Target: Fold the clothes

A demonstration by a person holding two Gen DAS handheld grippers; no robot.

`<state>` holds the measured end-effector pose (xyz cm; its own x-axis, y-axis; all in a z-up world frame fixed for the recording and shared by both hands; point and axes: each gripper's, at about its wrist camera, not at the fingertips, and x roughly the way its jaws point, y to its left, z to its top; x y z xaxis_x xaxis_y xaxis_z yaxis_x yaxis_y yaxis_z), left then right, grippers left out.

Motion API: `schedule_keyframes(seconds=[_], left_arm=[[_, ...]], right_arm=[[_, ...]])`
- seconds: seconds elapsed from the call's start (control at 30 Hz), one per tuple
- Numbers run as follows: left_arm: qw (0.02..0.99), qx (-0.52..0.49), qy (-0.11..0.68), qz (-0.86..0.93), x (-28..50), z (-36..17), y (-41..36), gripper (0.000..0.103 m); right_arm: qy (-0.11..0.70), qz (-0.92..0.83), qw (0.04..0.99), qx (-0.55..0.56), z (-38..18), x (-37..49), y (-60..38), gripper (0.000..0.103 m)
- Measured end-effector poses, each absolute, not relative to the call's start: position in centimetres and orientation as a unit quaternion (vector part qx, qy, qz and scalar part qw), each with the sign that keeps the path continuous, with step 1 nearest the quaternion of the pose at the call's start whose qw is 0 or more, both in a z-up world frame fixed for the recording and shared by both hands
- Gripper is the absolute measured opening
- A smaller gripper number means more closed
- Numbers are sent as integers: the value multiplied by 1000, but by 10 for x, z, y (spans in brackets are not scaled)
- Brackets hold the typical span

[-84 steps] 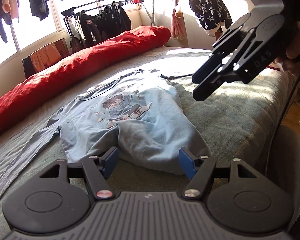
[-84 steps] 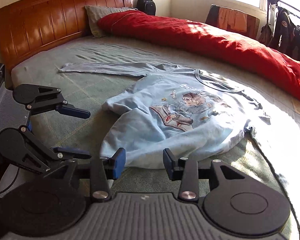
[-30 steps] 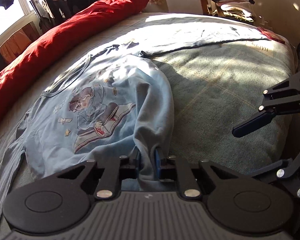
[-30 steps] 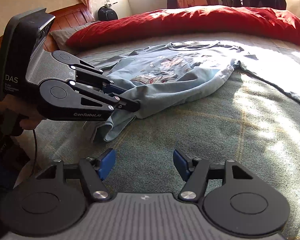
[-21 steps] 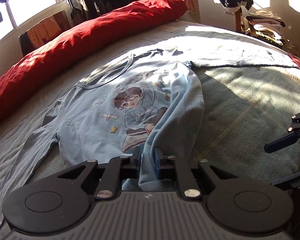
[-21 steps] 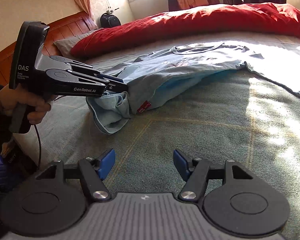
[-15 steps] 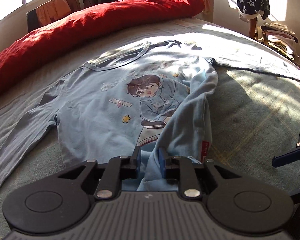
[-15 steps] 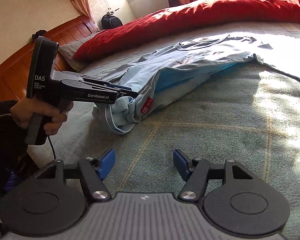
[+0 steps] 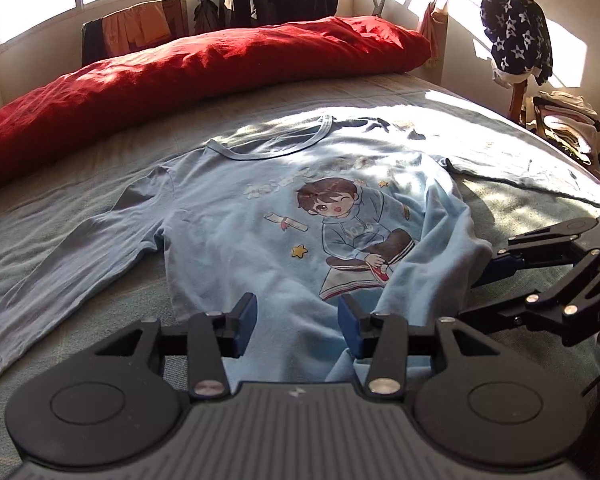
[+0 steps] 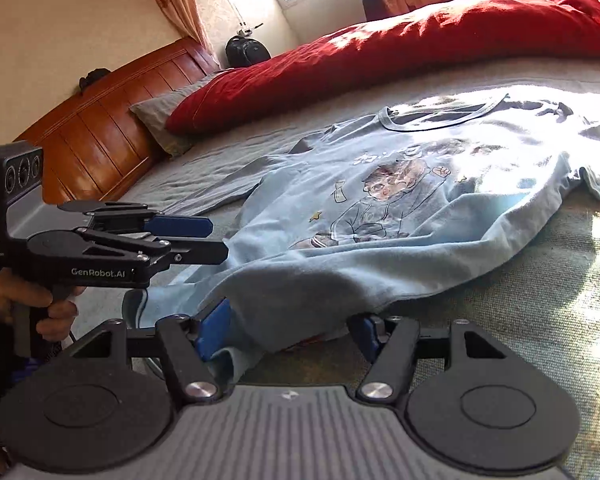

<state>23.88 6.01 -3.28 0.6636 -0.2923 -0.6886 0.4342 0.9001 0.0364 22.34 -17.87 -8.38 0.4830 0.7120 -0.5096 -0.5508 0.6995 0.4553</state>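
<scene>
A light blue long-sleeved shirt [image 9: 260, 232] with a cartoon boy print lies face up on the grey-green bed cover [image 9: 512, 208]. Its right side is folded over the print, and the hem is bunched near me. My left gripper [image 9: 296, 320] is open just above the hem, with nothing between its fingers. My right gripper [image 10: 290, 332] is open too, and the bunched hem of the shirt [image 10: 400, 216] lies between its fingers. In the right wrist view my left gripper [image 10: 216, 240] hovers at the hem's left corner. In the left wrist view my right gripper [image 9: 480, 292] sits against the folded right edge.
A red duvet [image 9: 188, 68] runs along the bed's far side. A wooden headboard [image 10: 100, 128] and a grey pillow [image 10: 160, 116] stand at the head end. A chair with a star-print garment [image 9: 516, 36] and stacked clothes [image 9: 564, 116] stand beyond the foot end.
My left gripper has opened and let go of the shirt's hem, which dropped back onto the bed. My right gripper has moved in, so the hem lies between its open fingers.
</scene>
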Motion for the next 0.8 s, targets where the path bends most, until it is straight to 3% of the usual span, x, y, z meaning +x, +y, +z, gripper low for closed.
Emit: schedule_keyframes(seconds=[0.5,0.57,0.63,0.73,0.8], left_arm=[[908,126,343,-205,217,-22,57,48],[908,129,341,-205,213,-19,56,49],[909,132,338,-207,207,-17,54,50],[909,143,328,-213,196,-11,50,50],[908,162,314,-226,185,-6,45,60]], right_arm=[[325,426,829,158,-79,208,-182,73],[327,422,829,169,-75,211,-187,66],[328,415,832,170,-71,214,-191,51],[326,412,834,167,-65,214,-196,42],[321,411,838,164,-60,211,-201,37]])
